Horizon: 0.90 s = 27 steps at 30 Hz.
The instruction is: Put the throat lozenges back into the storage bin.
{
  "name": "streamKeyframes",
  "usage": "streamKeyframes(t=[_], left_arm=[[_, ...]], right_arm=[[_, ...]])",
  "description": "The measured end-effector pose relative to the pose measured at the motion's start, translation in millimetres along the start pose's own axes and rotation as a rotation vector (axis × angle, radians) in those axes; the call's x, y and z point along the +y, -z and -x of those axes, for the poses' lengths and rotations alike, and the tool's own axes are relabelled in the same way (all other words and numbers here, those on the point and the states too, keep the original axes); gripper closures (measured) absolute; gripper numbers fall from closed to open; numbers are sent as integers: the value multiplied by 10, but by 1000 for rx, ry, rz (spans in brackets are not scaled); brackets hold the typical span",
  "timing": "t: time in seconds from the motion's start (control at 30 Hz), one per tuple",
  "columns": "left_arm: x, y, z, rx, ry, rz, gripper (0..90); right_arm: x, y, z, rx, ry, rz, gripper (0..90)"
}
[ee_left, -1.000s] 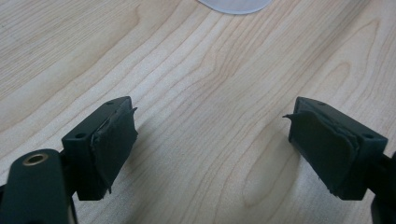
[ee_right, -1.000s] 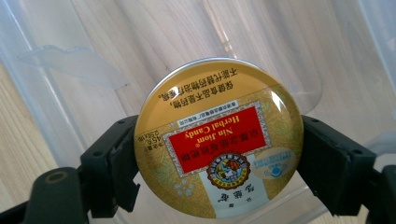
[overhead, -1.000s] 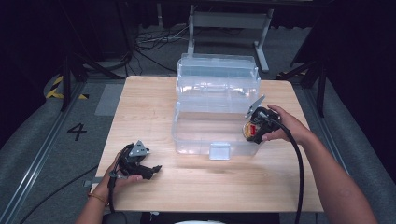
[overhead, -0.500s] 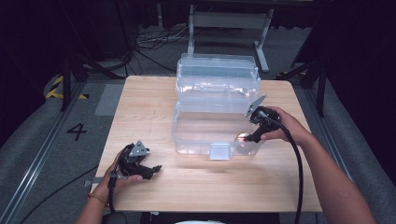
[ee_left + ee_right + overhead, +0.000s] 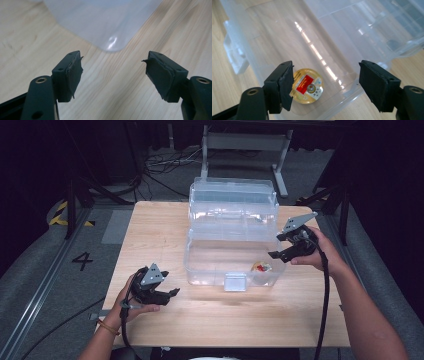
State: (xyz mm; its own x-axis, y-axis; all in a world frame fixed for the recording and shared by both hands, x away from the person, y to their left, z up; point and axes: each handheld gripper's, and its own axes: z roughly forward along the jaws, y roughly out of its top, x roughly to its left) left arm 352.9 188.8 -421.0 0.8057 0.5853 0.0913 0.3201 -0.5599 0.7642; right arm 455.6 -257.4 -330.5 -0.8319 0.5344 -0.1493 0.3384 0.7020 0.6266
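Jaws of both grippers, left (image 5: 172, 292) and right (image 5: 275, 254), closing empty; one tin (image 5: 307, 85) in one box (image 5: 200, 265).

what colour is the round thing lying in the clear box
Golden yellow with a red label in the middle; the round thing shows best in the right gripper view, inside the clear box.

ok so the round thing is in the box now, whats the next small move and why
Probably lift the right gripper clear of the clear box. Its jaws stand open and empty above the round gold item, which lies loose on the box floor. The lid stands open behind, and the left gripper is open over the table, free to help shut it.
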Motion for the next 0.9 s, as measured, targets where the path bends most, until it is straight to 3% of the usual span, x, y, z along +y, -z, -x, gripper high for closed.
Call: streamKeyframes(t=[0.17,0.23,0.3,0.33,0.4,0.47,0.53,0.6,0.8,0.9], left_arm=[[216,69,20,-31,-22,33,284],[373,90,27,-33,-34,44,282],[419,85,34,-38,-39,45,282],[518,59,64,-27,-66,40,282],[560,44,79,-28,-80,37,282],[673,-18,130,-17,-131,16,282],[744,-67,148,-27,-133,7,293],[796,-133,168,-39,-153,1,319],[873,-343,192,-58,-172,-58,373],[879,-387,182,-68,-164,-64,395]], right_arm=[[84,107,86,-39,-7,77,316],[126,136,130,-53,-22,114,319],[140,141,147,-62,-24,122,319],[186,145,187,-71,-17,132,318],[233,145,223,-81,-14,144,318],[276,140,254,-82,0,146,319],[327,128,292,-83,7,141,317],[384,114,323,-97,29,137,311],[508,57,424,-97,13,154,307],[542,-6,477,-88,1,158,309]])
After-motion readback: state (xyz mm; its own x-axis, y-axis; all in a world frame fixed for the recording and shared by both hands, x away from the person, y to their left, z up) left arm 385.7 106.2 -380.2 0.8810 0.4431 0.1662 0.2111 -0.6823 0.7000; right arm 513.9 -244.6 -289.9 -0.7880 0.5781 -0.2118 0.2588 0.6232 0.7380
